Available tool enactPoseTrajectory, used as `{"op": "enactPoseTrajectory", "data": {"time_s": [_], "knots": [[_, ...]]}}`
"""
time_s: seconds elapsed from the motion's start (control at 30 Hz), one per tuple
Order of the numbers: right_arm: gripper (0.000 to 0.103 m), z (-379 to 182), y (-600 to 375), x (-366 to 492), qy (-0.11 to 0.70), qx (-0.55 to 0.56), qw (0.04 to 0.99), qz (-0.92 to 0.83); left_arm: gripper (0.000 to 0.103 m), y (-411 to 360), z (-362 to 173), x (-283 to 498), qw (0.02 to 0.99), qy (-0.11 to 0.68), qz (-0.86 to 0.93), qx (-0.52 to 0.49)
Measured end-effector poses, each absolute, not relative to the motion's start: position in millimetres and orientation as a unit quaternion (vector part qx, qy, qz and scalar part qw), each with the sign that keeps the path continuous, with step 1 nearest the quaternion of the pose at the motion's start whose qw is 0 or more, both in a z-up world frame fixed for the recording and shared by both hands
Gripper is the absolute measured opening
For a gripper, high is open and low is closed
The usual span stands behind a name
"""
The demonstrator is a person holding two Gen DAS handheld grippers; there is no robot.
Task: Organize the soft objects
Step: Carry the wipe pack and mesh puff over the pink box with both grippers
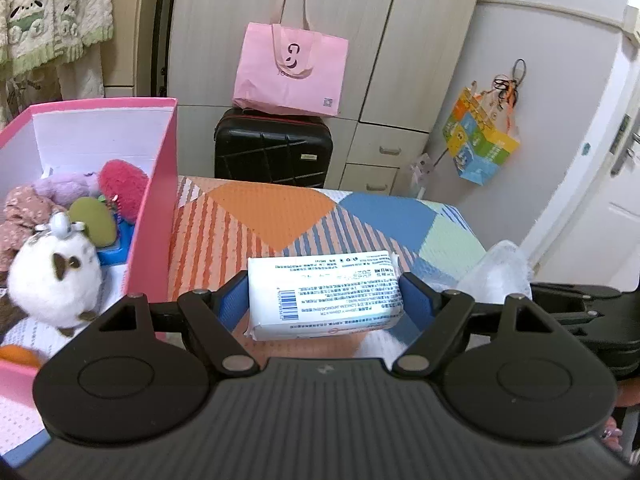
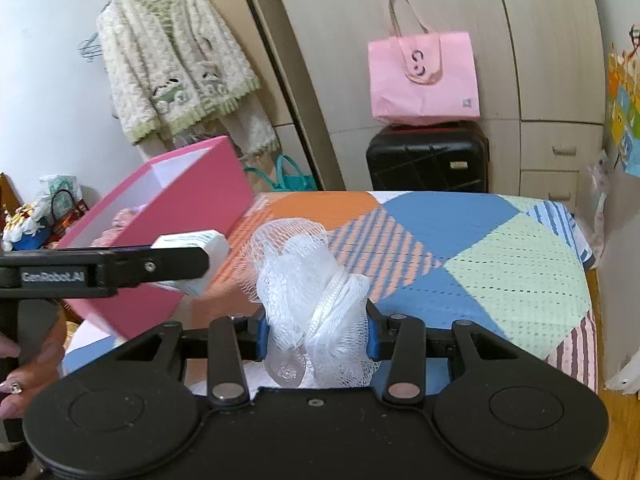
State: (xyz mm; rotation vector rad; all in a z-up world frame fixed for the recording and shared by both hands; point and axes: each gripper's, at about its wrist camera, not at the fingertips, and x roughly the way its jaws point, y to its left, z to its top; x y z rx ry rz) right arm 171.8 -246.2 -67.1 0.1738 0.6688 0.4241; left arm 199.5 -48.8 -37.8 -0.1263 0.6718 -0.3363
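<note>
Your workspace is the bed (image 1: 360,216), spread with a patchwork cover in orange, blue and pale green blocks with striped patches. At its left side stands the pink box (image 1: 160,184), open at the top with a white inside. In it lie several plush toys: a white fluffy toy (image 1: 52,276) nearest you, a red fuzzy one (image 1: 124,188) further back against the right wall, an olive-green one (image 1: 92,220) between them, and pinkish and lilac ones at the far left.

Beyond the far end of the bed a black suitcase (image 1: 272,148) stands against the pale wardrobe (image 1: 224,20), with a pink tote bag (image 1: 290,70) on top of it.

Your left gripper (image 1: 324,300) is clamped on a white pack of wipes (image 1: 324,292), its blue pads pressing on the pack's left and right ends. The pack hangs above the cover, just right of the box's right wall. In the right wrist view the same pack (image 2: 196,256) shows near the box's near corner.

Your right gripper (image 2: 316,332) is squeezed around a white mesh bath puff (image 2: 304,288); the netting bulges up and forward from between the blue pads, and some hangs beneath them. The puff is held over the middle of the bed, to the right of the box and apart from it.
</note>
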Motion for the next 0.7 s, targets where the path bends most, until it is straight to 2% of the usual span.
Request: {"op": "enactPoseTrajectory", "data": {"time_s": [0.43,0.7], "knots": [[0.049,-43,-206,114,0.337,0.032,0.909,0.245,0.078,-21,-26,130,0.908,0.354,-0.220,-0.044],[0.049,-21,-177,93,0.342,0.034,0.894,0.288,0.078,25,-7,96,0.897,0.369,-0.240,-0.046]]}}
